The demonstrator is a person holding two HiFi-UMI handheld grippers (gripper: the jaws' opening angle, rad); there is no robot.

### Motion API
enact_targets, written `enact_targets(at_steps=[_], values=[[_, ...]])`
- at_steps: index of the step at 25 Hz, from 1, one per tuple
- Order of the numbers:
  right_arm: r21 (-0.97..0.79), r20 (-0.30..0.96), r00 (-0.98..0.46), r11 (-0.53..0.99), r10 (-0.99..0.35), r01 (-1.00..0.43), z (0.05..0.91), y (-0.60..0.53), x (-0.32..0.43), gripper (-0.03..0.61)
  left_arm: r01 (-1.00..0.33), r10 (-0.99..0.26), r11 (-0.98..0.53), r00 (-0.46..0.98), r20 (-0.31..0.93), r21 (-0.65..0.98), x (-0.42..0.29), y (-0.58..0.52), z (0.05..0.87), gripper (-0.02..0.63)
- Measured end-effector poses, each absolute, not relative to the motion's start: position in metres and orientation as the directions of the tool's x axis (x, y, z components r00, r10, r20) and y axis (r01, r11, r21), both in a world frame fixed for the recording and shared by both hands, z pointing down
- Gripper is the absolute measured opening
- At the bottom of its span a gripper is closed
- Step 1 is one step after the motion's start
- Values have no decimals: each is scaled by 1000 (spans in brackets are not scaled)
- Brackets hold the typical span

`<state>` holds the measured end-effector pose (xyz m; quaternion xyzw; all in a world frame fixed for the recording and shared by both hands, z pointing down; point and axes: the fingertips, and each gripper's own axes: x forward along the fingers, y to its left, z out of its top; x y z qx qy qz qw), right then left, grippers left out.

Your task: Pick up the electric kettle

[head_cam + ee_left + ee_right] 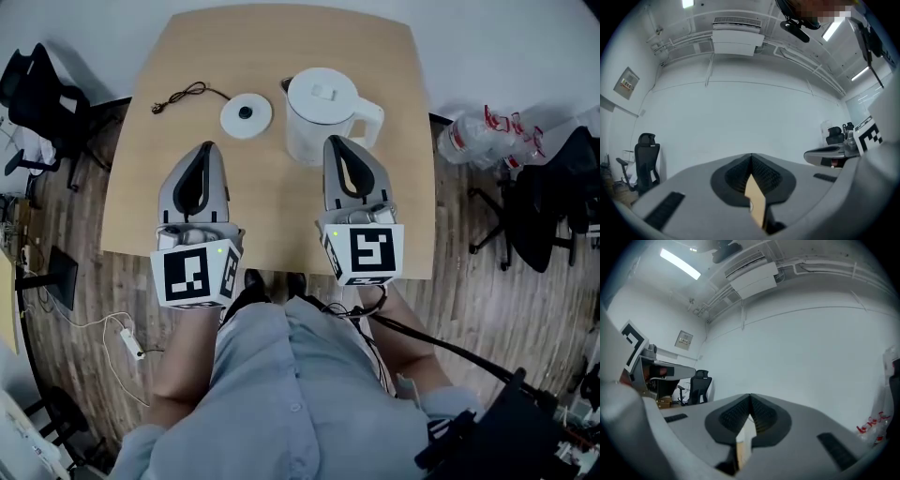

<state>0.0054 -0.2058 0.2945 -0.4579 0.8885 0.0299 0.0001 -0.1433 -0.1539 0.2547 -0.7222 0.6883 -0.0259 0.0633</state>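
Here, a person seated at a wooden desk (394, 234) holds a gripper in each hand, with the task of picking up the electric kettle (319, 117) not yet begun. The white kettle stands upright near the far edge of the desk, lid on, its handle (373, 120) turned to the person's right. It sits off its round power base (247, 116), which lies just beside it to the left with a black cord (186, 95) trailing away. That leaves nothing tethered to the kettle for a lift.

The right gripper (335, 142) hangs just in front of the kettle's body, clenched on nothing, its jaws meeting tip to tip. The left gripper (208, 148) hovers well to the left, nearer the base, likewise clenched and empty. Both point level across the desk, so each gripper's own camera takes in only the pale far wall (740, 117) over its closed jaws, not the kettle.

With the handle on the right, the right gripper looks the likelier one to take it. It would first have to spread its jaws and swing round to the handle. The tall kettle could tip if nudged at the body.
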Motion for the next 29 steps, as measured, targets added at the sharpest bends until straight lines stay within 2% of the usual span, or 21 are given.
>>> enact_targets(at_steps=[18,29], values=[[87,-51,-570,565,-820,-821,268,-184,-51,0,-989,-989,-99,111,-102,-114,-192,-141,232,-2],[87,-54,-554,548,-831,-832,265,-186,-54,0,-987,-985,-125,136,-104,-105,-194,-145,231,-2]])
